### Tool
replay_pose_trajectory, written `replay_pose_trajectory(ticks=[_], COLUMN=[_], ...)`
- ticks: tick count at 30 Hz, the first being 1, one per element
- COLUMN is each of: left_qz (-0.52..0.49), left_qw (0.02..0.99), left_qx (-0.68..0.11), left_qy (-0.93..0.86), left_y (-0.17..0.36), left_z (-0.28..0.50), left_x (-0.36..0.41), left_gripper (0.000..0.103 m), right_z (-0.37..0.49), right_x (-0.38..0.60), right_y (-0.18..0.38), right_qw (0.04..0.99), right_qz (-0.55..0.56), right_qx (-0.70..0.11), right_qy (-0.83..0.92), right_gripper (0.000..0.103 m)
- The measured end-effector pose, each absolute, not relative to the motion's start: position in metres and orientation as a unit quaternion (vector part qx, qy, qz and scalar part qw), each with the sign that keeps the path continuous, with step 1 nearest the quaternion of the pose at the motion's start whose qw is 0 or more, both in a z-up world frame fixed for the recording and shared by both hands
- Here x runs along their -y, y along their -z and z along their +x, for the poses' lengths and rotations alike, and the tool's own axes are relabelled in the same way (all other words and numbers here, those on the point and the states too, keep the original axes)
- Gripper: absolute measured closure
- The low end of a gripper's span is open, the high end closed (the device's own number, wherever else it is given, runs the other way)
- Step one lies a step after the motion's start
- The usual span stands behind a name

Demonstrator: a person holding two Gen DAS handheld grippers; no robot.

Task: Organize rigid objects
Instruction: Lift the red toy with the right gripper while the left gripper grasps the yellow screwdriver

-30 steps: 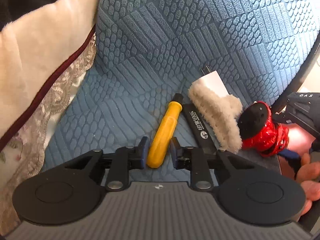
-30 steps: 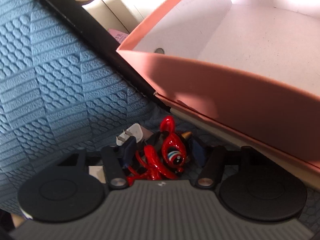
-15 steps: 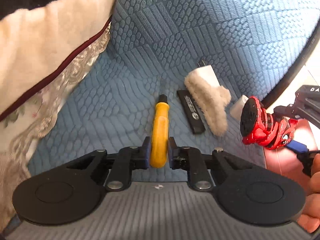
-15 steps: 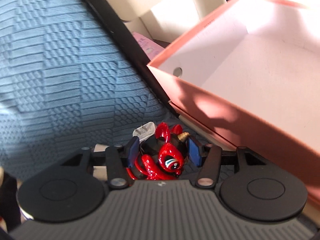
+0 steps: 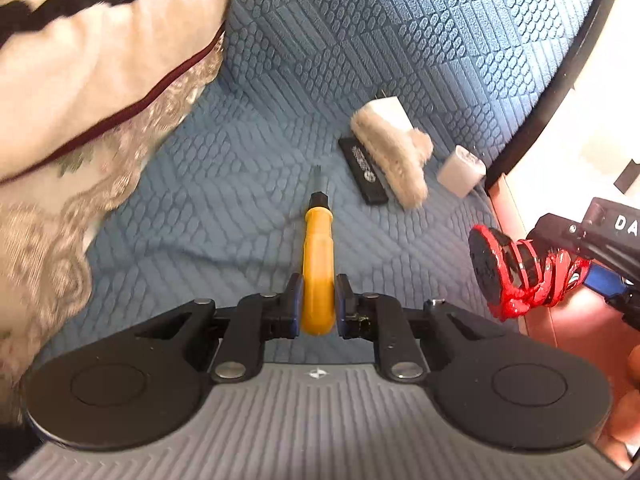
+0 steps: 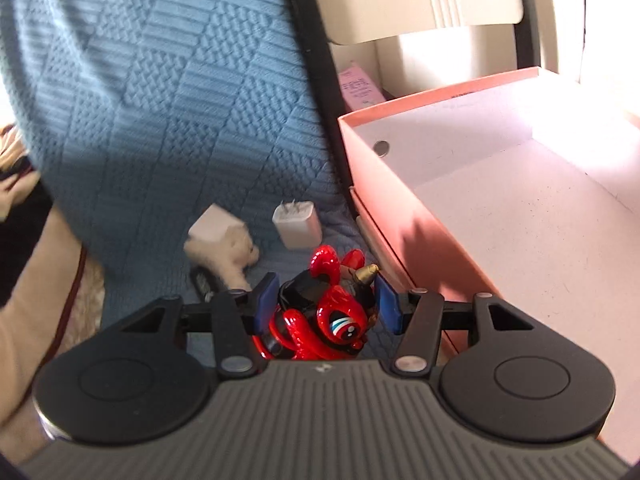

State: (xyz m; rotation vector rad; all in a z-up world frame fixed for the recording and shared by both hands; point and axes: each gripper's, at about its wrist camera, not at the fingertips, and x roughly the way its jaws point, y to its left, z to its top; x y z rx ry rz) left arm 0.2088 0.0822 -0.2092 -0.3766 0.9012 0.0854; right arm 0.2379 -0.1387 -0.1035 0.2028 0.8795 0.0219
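My left gripper [image 5: 318, 300] is shut on the handle of a yellow screwdriver [image 5: 318, 264] and holds it above the blue textured sofa seat [image 5: 224, 216]. My right gripper [image 6: 327, 306] is shut on a red figurine [image 6: 324, 316] with a black round base, seen also in the left wrist view [image 5: 516, 276]. It hangs beside the open pink cardboard box [image 6: 384, 216]. On the seat lie a furry beige hair clip [image 5: 394, 160], a black flat bar [image 5: 362, 170], a white plug charger [image 6: 297, 222] and a white block [image 6: 214, 228].
A cream cushion with lace trim [image 5: 100, 92] fills the left of the sofa. A black sofa frame edge [image 5: 560, 80] runs between seat and box. The box floor [image 6: 532, 232] is bare white. A pink paper [image 6: 356, 88] lies behind the box.
My left gripper closed on the screwdriver and lifted it off the seat. My right gripper rose with the figurine, so the box opening now shows from above.
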Motion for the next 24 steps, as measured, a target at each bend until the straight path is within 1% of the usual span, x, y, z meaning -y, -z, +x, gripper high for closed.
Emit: replay_pose_trajectory(ticks=[6,10,13,17,22,24], left_qz=[-0.195,-0.202,-0.188,-0.199,-0.200,-0.200], left_qw=[0.878,0.874,0.869,0.860,0.861,0.862], left_qx=[-0.435,-0.440,-0.456,-0.470,-0.466,-0.465], left_qy=[-0.040,-0.042,-0.035,-0.034,-0.032,-0.033], left_y=[0.206,0.202,0.205,0.212,0.212,0.213], left_z=[0.184,0.172,0.174,0.181,0.184,0.185], left_x=[-0.086,-0.084,-0.081,-0.082,-0.080,-0.080], left_gripper=[0.084,0.084,0.084,0.084,0.083,0.083], right_z=[0.215,0.201,0.186,0.166,0.162,0.162], right_x=[0.138,0.132,0.126,0.118,0.116,0.119], right_y=[0.094,0.096,0.103,0.113,0.111,0.110], right_qw=[0.902,0.898,0.893,0.895,0.892,0.892], right_qz=[0.045,-0.012,-0.064,-0.132,-0.137,-0.127], right_qx=[-0.427,-0.434,-0.436,-0.408,-0.402,-0.402], right_qy=[-0.042,-0.068,-0.096,-0.124,-0.155,-0.163], right_gripper=[0.047,0.047,0.047,0.047,0.046,0.049])
